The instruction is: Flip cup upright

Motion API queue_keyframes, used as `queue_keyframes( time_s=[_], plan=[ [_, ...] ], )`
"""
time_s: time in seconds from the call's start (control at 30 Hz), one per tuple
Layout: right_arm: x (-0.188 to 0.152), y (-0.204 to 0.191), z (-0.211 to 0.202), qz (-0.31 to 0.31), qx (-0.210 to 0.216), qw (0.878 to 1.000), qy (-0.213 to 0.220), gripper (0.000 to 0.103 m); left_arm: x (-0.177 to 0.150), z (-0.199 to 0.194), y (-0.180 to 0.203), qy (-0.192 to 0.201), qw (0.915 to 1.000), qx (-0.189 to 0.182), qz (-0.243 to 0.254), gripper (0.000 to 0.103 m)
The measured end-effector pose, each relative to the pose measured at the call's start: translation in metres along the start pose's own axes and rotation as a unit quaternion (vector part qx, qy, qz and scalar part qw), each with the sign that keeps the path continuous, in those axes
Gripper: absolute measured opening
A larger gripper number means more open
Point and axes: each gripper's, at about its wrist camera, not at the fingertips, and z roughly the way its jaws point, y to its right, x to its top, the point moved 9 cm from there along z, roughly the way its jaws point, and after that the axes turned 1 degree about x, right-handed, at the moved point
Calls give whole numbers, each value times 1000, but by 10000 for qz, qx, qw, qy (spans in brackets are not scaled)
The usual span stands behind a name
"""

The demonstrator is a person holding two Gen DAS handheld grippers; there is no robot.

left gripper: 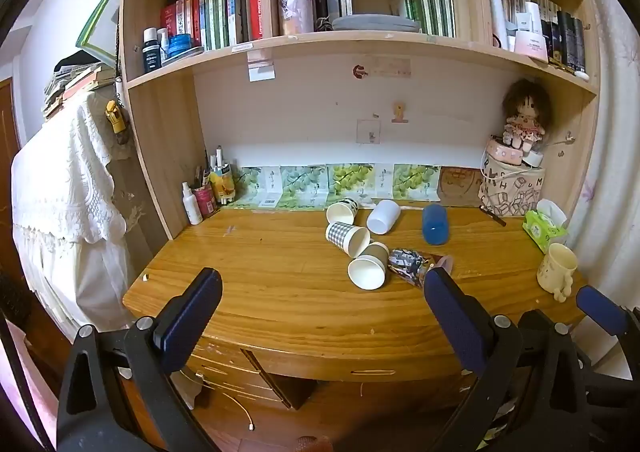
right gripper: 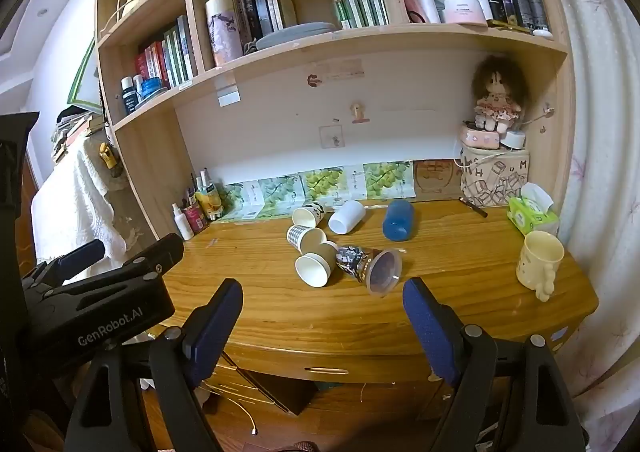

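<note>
Several cups lie on their sides in a cluster on the wooden desk (left gripper: pixel 280 292): a brown paper cup (left gripper: pixel 368 268) (right gripper: pixel 316 266), a checked cup (left gripper: pixel 347 238) (right gripper: pixel 305 238), a cow-pattern cup (left gripper: pixel 342 210) (right gripper: pixel 308 214), a white cup (left gripper: pixel 383 216) (right gripper: pixel 346 217), a blue cup (left gripper: pixel 435 224) (right gripper: pixel 398 220) and a clear patterned cup (left gripper: pixel 412 262) (right gripper: pixel 370 264). My left gripper (left gripper: pixel 320 312) is open and empty, in front of the desk edge. My right gripper (right gripper: pixel 320 320) is open and empty, also short of the cups. The right gripper shows in the left wrist view (left gripper: pixel 600 308).
A cream mug (left gripper: pixel 557 270) (right gripper: pixel 538 264) stands upright at the desk's right edge. A green tissue pack (right gripper: pixel 531 212), a patterned box with a doll (right gripper: pixel 495 176), and bottles with a pen holder (right gripper: pixel 196 212) line the back. Bookshelves hang above. Drawers sit below the desk front.
</note>
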Motion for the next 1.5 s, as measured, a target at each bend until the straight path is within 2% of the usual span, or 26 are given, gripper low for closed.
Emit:
queue_keyframes(
  time_s=[0.27, 0.93, 1.5],
  plan=[
    [-1, -1, 0, -16, 61, 10000, -11, 83, 2, -4, -4, 95, 9999, -31, -104, 101],
    [-6, -2, -4, -3, 140, 9999, -29, 83, -4, -10, -4, 7, 9997, -24, -230, 101],
    [-11, -2, 5, 20, 303, 9993, -236, 83, -27, 15, -23, -721, 9947, 118, -719, 101]
  ],
)
